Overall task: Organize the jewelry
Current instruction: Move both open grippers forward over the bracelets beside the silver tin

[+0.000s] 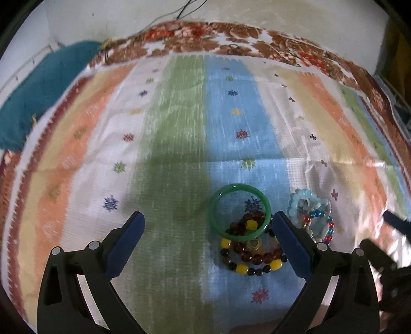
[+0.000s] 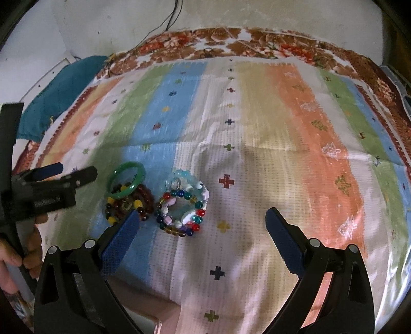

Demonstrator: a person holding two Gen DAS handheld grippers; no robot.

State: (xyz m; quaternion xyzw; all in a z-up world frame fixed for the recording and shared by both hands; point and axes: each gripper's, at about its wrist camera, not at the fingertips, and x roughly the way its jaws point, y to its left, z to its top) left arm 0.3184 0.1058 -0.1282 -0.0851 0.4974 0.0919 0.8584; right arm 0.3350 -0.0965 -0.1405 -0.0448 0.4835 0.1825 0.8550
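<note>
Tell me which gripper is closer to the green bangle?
Left. The left gripper is open, its right finger right beside the green bangle. The right gripper sits further right, past the multicoloured bead bracelets.

A home, probably a bedroom corner

I am looking at a striped woven cloth [image 2: 257,133] lying over a flowered brown sheet [image 2: 231,43], with a teal fabric [image 1: 43,84] bunching at the side, thin cables [image 2: 169,18] hanging down a stained white wall [image 2: 282,15], and bead bracelets [image 2: 182,205] resting on the cloth.
</note>
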